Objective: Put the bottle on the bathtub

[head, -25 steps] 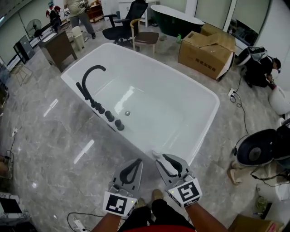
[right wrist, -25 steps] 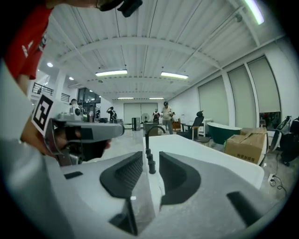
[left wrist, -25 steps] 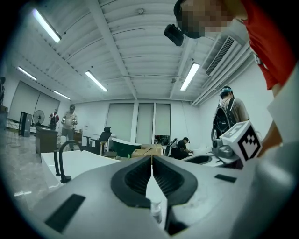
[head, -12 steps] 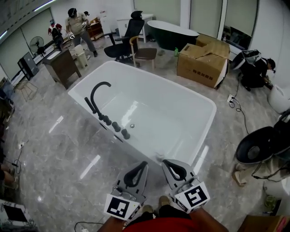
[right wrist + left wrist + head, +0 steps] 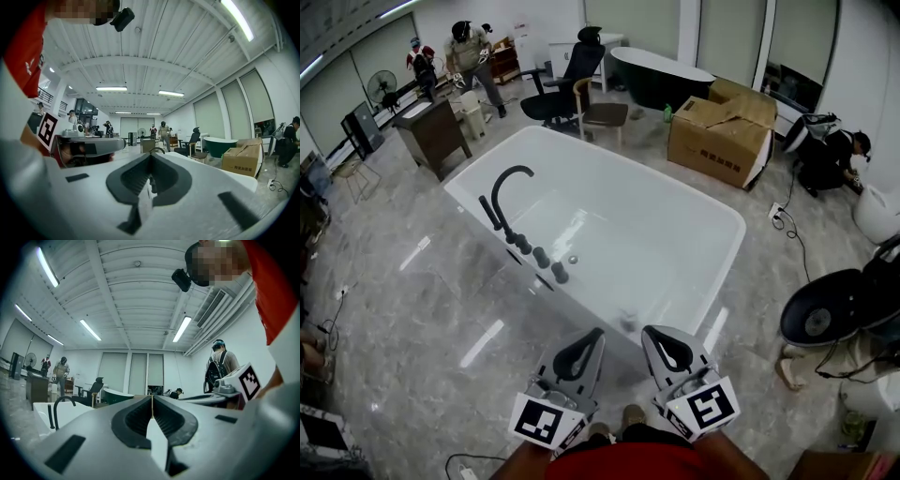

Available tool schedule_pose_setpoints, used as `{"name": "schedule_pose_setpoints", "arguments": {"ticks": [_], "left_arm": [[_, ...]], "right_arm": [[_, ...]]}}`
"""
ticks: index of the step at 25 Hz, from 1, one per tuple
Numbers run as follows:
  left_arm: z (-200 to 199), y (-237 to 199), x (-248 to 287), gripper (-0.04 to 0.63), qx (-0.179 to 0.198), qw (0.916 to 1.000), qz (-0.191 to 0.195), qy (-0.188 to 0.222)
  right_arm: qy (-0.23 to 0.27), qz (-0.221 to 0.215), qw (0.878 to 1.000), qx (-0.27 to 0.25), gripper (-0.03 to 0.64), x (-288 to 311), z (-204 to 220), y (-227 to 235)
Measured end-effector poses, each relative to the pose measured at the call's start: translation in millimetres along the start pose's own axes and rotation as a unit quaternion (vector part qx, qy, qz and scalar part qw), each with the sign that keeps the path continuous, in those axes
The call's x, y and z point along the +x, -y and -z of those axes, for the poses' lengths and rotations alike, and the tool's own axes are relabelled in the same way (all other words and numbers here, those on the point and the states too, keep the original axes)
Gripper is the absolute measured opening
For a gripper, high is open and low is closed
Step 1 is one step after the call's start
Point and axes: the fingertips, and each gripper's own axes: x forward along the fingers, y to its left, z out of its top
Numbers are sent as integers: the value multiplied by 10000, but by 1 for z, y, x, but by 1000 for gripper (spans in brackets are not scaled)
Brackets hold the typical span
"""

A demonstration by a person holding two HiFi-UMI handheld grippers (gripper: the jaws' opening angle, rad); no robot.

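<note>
Head view: left gripper (image 5: pixel 596 336) and right gripper (image 5: pixel 649 334) held level, jaws together.

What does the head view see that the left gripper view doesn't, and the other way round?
Only the head view looks down into the bathtub and shows its drain. Only the left gripper view shows the black camera on the person's head. Both show the white bathtub and its curved black faucet.
</note>
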Motion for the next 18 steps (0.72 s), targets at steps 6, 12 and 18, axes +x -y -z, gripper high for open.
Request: {"name": "schedule_pose_setpoints", "arguments": {"ticks": [6, 12, 18], "left_arm": [[-4, -1, -2, 14, 10, 10000, -41, 30], [-2, -4, -2, 14, -7, 10000, -86, 3], [3, -3, 0, 14, -23, 10000, -64, -15]], "right_arm": [[-24, -92, 10000, -29, 3, 0, -1, -6], [-72, -104, 9999, -14, 4, 2, 2, -5], [-85, -73, 9999, 17, 3, 1, 8, -2]]}}
